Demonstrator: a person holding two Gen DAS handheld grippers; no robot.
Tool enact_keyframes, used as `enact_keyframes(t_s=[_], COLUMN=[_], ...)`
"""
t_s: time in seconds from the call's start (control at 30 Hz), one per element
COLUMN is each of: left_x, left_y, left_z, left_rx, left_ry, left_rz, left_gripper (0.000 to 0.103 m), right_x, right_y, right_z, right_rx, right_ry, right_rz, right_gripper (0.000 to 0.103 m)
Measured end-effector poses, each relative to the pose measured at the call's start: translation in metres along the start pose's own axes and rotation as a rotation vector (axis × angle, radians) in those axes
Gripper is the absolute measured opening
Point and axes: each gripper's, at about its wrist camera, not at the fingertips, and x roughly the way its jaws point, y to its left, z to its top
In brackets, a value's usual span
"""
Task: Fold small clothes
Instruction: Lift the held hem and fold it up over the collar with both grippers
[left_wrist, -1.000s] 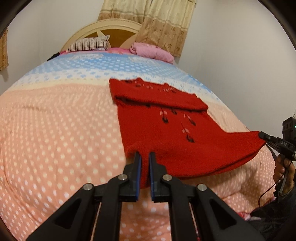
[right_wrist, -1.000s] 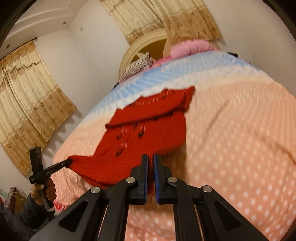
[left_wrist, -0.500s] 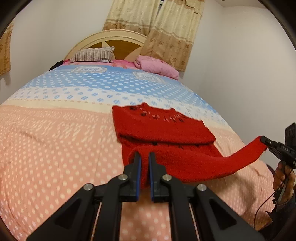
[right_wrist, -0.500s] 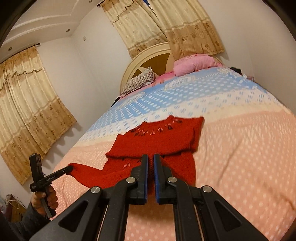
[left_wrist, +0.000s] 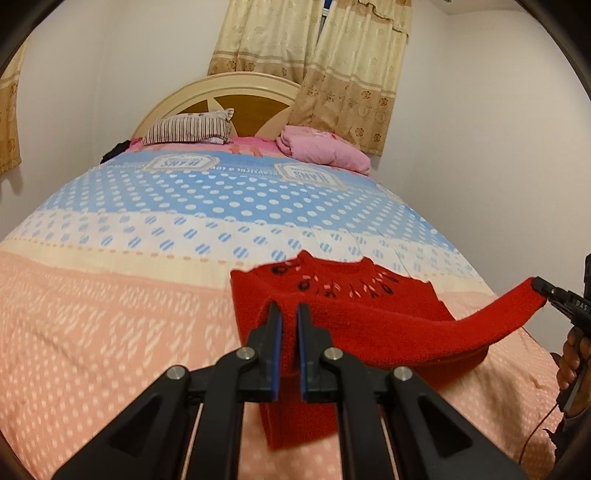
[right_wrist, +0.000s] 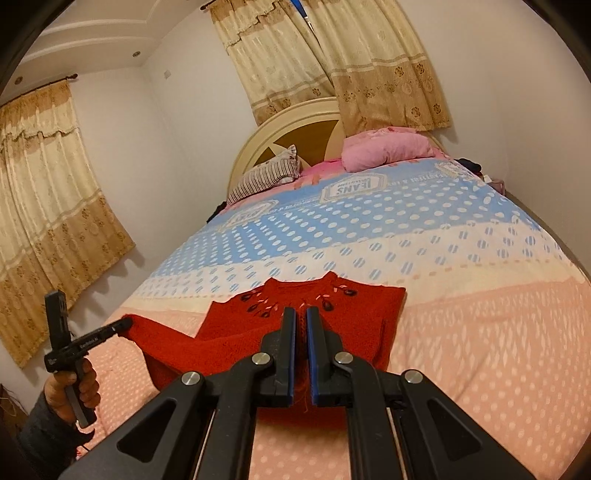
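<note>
A red knitted sweater (left_wrist: 369, 325) with small dark and pink embroidery lies on the bed, its sleeves folded across the chest. My left gripper (left_wrist: 289, 314) is shut on one bottom corner of the sweater. My right gripper (right_wrist: 301, 317) is shut on the other bottom corner. Both hold the hem lifted above the bed and over the lower body, close to the collar end (right_wrist: 306, 291). The right gripper also shows at the right edge of the left wrist view (left_wrist: 543, 286), and the left gripper at the left of the right wrist view (right_wrist: 123, 325).
The bed has a peach, cream and blue dotted cover (left_wrist: 110, 314). A striped pillow (left_wrist: 188, 129) and a pink bundle (left_wrist: 321, 147) lie by the round headboard (left_wrist: 236, 92). Walls and beige curtains (right_wrist: 48, 221) stand close around the bed.
Both grippers have lifted the sweater's hem and carried it forward toward the collar, so the lower half now arches over the upper half.
</note>
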Motion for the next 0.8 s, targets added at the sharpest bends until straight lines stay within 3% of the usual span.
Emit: enact_keyframes(t_s=[0.37, 0.8], left_x=[0.066, 0.153], left_y=[-0.003, -0.004], left_z=[0.045, 0.042], left_rx=[0.051, 0.111], left_ry=[0.023, 0.13], left_rz=[0.05, 0.119], left_gripper=[0.008, 0.008], right_x=[0.071, 0.15], right_y=[-0.023, -0.065], right_z=[0.032, 0.034], right_rx=[0.014, 0.049], right_ry=[0.039, 0.131], right_rz=[-0.076, -0.183], right_gripper=[0.005, 0.005])
